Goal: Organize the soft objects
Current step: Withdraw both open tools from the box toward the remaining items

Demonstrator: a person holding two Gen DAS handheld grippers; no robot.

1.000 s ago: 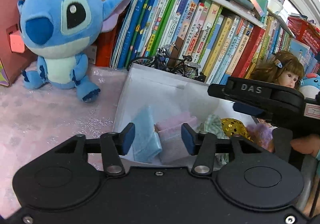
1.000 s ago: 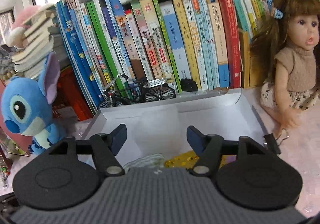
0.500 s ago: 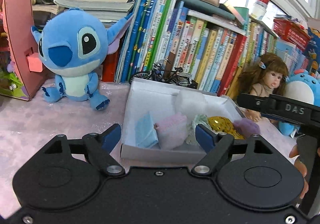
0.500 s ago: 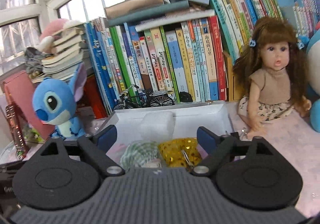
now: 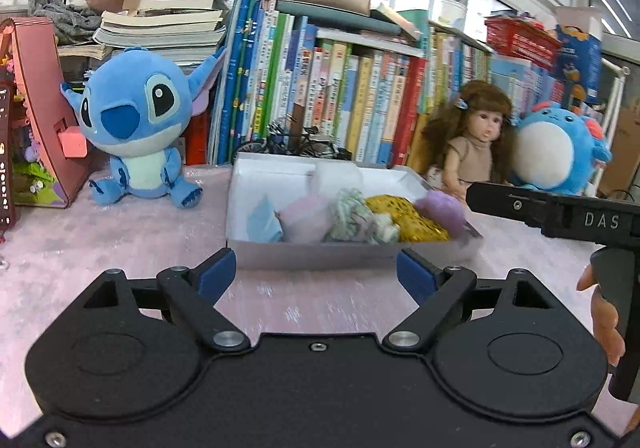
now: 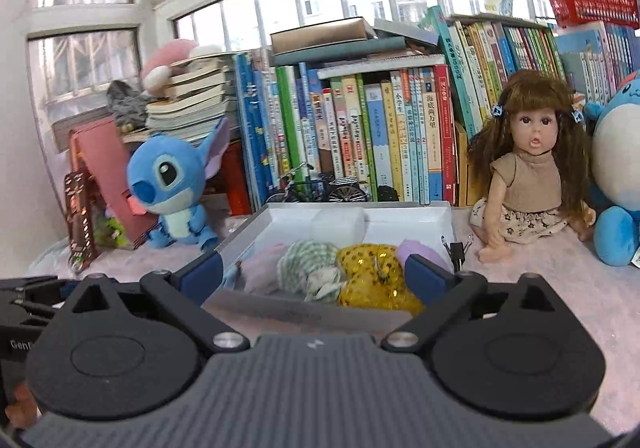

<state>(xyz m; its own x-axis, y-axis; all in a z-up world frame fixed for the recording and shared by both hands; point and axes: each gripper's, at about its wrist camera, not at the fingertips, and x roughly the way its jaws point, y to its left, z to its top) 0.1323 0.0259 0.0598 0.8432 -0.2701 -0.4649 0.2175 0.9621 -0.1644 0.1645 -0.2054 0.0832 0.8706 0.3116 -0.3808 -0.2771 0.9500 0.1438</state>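
Soft objects sit bunched in the white box (image 5: 348,254) on the pink tabletop (image 5: 100,248), and both tools are clear of them: the left gripper (image 5: 316,274) is spreading its blue pads with nothing between them, and the right gripper (image 6: 314,274) is opening wider too, equally empty-handed. A second ago both cameras were peering down into the box from close over it; now the whole box shows ahead of each gripper, so the pair have pulled back and up. Inside lie a blue cloth (image 5: 264,224), a pink cloth (image 5: 304,221), a green checked cloth (image 6: 308,268), a gold sequinned pouch (image 6: 374,280) and a lilac fluffy piece (image 5: 440,207), with a white foam-like roll (image 6: 338,221) at the back. That reads as a drop just finished, and perhaps the task nearly done, since no loose soft item shows on the table near the box. A Stitch plush (image 5: 136,131) sits to the left, a doll (image 6: 528,167) to the right, a model bicycle (image 6: 320,187) behind. On the right tool's body, seen from the left camera, the letters "DAS" are legible; the book spines (image 6: 360,135) carry Chinese titles, too small to read.
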